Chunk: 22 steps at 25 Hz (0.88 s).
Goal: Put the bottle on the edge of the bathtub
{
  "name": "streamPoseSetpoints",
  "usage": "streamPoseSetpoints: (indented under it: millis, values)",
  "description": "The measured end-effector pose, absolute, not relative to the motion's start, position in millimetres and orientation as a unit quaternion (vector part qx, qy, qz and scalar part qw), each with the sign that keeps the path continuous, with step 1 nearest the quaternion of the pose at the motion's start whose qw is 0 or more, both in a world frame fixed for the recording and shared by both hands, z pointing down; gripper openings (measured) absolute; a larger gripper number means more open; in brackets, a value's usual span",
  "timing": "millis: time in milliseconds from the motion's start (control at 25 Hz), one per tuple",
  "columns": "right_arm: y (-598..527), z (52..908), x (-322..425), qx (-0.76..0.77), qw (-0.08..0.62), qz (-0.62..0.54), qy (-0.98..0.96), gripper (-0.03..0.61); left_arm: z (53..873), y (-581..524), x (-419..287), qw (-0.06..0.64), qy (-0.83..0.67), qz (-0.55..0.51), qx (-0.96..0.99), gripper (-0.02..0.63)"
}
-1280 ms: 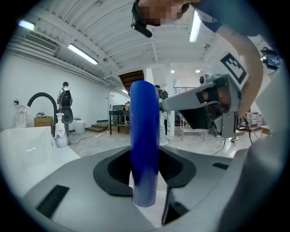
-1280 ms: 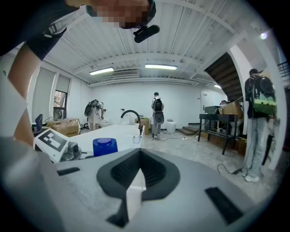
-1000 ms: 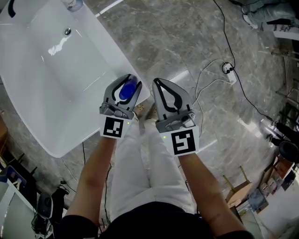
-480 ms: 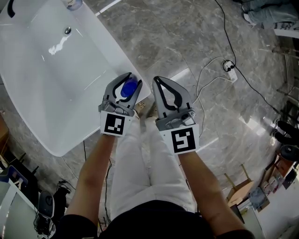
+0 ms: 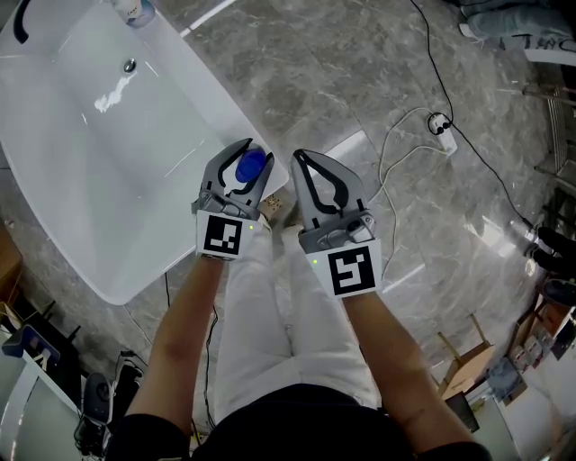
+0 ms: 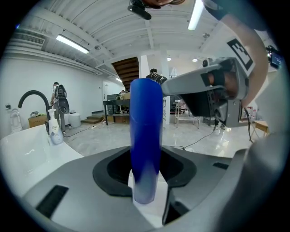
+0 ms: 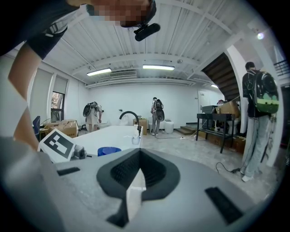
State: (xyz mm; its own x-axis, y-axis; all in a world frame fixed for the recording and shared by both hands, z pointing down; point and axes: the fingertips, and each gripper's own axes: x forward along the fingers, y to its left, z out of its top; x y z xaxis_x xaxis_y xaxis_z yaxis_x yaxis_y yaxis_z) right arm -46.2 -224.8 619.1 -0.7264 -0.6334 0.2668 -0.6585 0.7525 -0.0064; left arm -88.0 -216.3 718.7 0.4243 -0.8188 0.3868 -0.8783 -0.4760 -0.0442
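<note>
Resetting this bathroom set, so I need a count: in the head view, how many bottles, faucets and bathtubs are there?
Bottles: 2 (blue bottle, white pump bottle)
Faucets: 1 (black faucet)
Bathtubs: 1 (white bathtub)
Total: 4

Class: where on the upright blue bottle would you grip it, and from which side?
Grip the blue bottle mid-body, coming in roughly level from the floor side of the bathtub. It is upright, tall, round and straight-sided. The left gripper holds it this way, its jaws just opening slightly.
</note>
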Motion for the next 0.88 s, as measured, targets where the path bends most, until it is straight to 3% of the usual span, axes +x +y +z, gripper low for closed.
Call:
streamPoseSetpoints:
  millis: [240,520,640,720,880]
  values:
    - [-224.1,612.5,-42.2,0.356,0.121,0.05,-0.925,0.0,715.3,-215.5,-83.8,0.074,-0.491,0.181,0.849,0.234]
    - [-224.0,600.7,-36.6,0.37,0.11,0.053,-0.921,0.0,677.3,-221.1,-79.7,0.041,-0.485,0.157,0.859,0.268]
    - [-221.7,590.9,-35.4,0.373,0.106,0.051,-0.92,0.0,654.0,-215.0,-83.3,0.022,-0.486,0.148,0.861,0.268]
    - [-220.7,581.2,-33.5,0.374,0.101,0.05,-0.92,0.0,637.4,-210.4,-88.1,0.048,-0.509,0.116,0.852,0.267]
    - [-222.6,554.2,-28.7,0.389,0.085,0.042,-0.916,0.0,595.3,-204.9,-98.4,0.068,-0.542,0.072,0.835,0.184]
